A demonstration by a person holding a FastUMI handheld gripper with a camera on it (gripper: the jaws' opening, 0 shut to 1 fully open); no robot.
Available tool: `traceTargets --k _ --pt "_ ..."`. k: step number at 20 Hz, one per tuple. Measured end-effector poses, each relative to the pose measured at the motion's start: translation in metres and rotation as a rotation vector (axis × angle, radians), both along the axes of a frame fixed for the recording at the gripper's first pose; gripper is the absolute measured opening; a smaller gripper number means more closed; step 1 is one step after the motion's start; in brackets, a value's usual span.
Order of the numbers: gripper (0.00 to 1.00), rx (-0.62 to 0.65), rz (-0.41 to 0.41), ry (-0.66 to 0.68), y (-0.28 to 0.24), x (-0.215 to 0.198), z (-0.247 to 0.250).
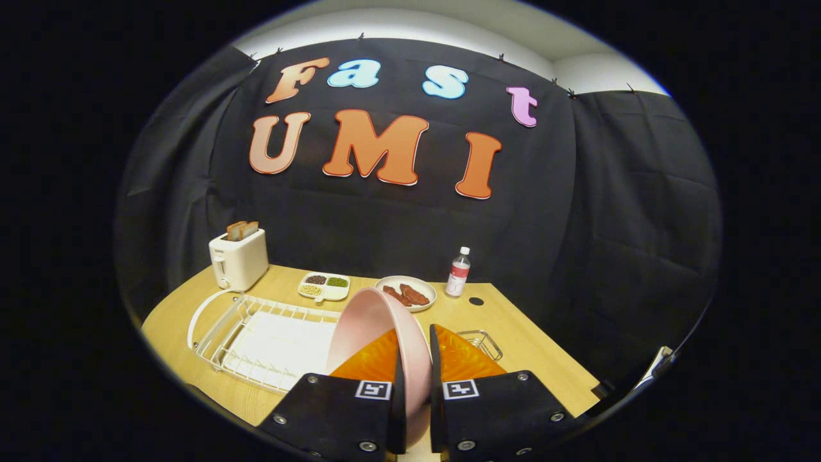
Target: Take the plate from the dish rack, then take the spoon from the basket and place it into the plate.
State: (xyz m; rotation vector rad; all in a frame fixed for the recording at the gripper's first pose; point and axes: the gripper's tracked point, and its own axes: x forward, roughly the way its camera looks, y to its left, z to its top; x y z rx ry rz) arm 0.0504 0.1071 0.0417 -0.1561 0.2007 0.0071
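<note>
A pink plate (369, 321) stands on edge between my two fingers, and my gripper (415, 378) is shut on its rim. The plate is held up above the table, in front of the white wire dish rack (256, 340). The rack lies to the left beyond my fingers with a white mat inside it. A small wire basket (482, 342) peeks out just beyond my right finger; I cannot make out a spoon in it.
On the wooden table (532, 346) at the back stand a white toaster (238, 258) with bread, a divided dish of beans (324, 286), a white plate with brown food (410, 292) and a small water bottle (458, 272). The table's right edge drops off near the black cloth.
</note>
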Motion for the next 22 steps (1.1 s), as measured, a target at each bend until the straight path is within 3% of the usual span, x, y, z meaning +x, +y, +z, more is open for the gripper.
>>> traceTargets --k 10,16,22 --pt "0.14 0.334 0.073 0.152 0.011 -0.079 -0.094" --pt "0.15 0.477 0.098 0.238 0.032 -0.099 -0.153" --pt "0.15 0.615 0.093 0.279 0.040 -0.094 -0.180"
